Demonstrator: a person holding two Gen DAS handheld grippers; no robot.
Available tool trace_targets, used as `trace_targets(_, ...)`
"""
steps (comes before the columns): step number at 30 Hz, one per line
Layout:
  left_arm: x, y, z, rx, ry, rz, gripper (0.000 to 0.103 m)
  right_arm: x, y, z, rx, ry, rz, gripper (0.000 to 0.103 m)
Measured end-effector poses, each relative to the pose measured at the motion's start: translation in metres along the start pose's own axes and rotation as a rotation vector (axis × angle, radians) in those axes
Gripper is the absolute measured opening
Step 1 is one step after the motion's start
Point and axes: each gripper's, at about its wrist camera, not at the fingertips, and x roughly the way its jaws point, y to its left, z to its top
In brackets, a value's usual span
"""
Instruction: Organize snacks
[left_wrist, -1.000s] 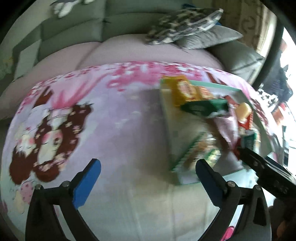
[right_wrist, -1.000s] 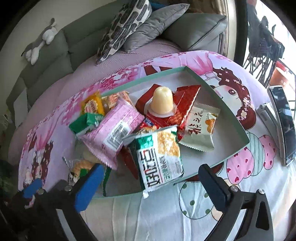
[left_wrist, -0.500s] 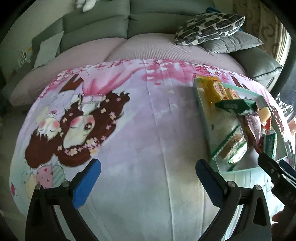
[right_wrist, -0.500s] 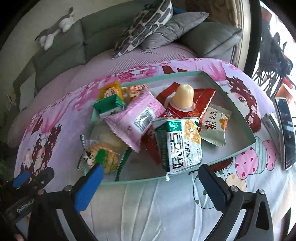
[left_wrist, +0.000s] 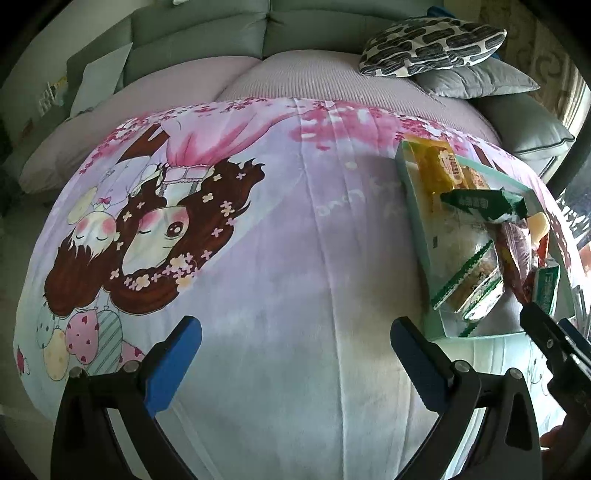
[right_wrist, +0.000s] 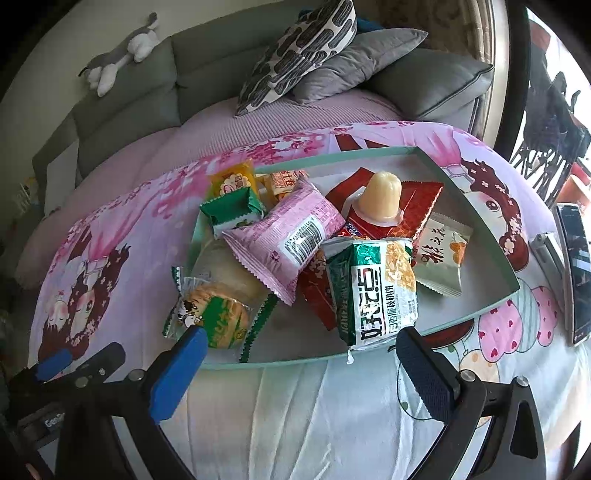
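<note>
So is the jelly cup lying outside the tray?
No, the jelly cup sits inside the tray, on top of a red packet.

We read large Chinese characters on the green-and-white packet (right_wrist: 373, 291), brush-style characters on the silver sachet (right_wrist: 441, 256), a barcode on the pink packet (right_wrist: 284, 238), and "Gen" on the left gripper (right_wrist: 77, 363); other print is illegible.
</note>
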Motion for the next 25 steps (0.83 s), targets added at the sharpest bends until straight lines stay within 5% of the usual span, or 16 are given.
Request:
trace_targets(19,-0.0006,-0.0002,0.0037,0.012,0.011,0.018,0.102,0.0013,0.0046,-0.0018,-0.035,0.006,-0.004,0.103)
trace_targets(25,-0.0086,0.0013,0.0039,0.012,-0.04,0.003,0.102,0.0004,0.0017,-0.0013,-0.026,0.007,-0.008,0.103)
